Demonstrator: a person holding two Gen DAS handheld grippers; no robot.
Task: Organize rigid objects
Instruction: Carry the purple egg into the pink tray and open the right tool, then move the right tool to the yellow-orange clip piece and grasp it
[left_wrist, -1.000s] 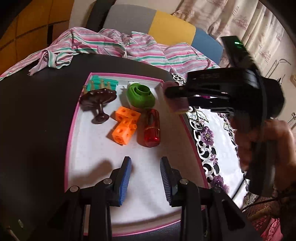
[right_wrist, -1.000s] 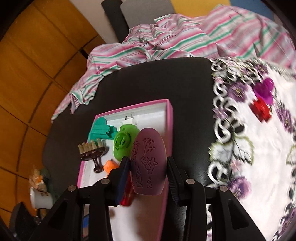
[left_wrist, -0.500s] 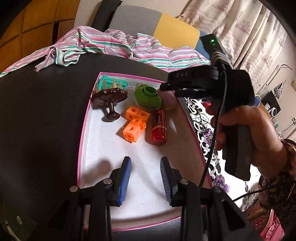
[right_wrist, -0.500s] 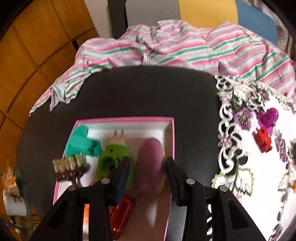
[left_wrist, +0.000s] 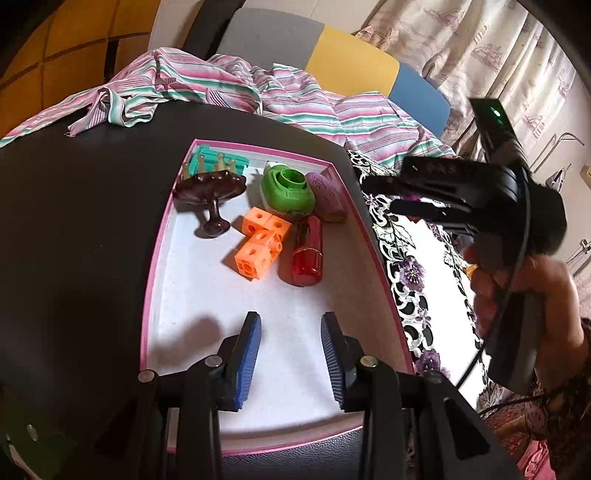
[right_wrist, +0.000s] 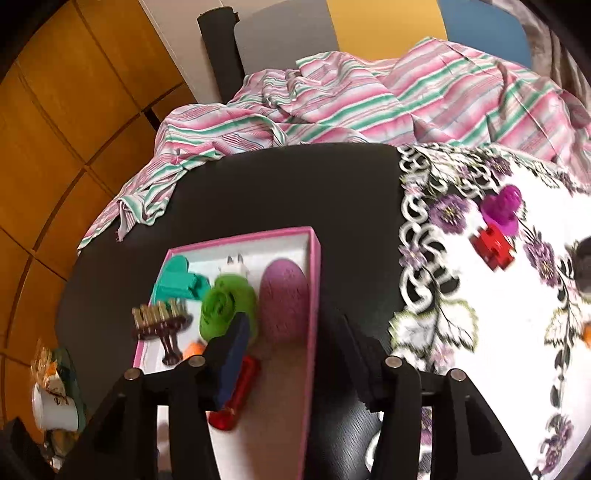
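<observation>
A pink-rimmed white tray (left_wrist: 155, 258) lies on a black table. In it lie a purple oval piece (left_wrist: 327, 194) at the far right corner, a green round piece (left_wrist: 286, 188), a teal piece (left_wrist: 218, 162), a brown stand (left_wrist: 210, 192), orange cubes (left_wrist: 258, 245) and a red piece (left_wrist: 306, 251). The purple piece also shows in the right wrist view (right_wrist: 284, 299), lying free in the tray (right_wrist: 312, 295). My right gripper (right_wrist: 291, 332) is open and empty, above the tray's right rim. My left gripper (left_wrist: 290, 339) is open and empty over the tray's near part.
A floral white cloth (right_wrist: 498, 314) covers the table's right side, with a magenta piece (right_wrist: 504, 206) and a red block (right_wrist: 493, 247) on it. A striped garment (left_wrist: 229, 88) lies at the far edge. A white cup (right_wrist: 51, 406) stands at the left.
My right gripper has opened and let go of the purple oval piece, which now lies in the tray's far right corner. The right gripper has drawn back to the right. My left gripper stays open.
</observation>
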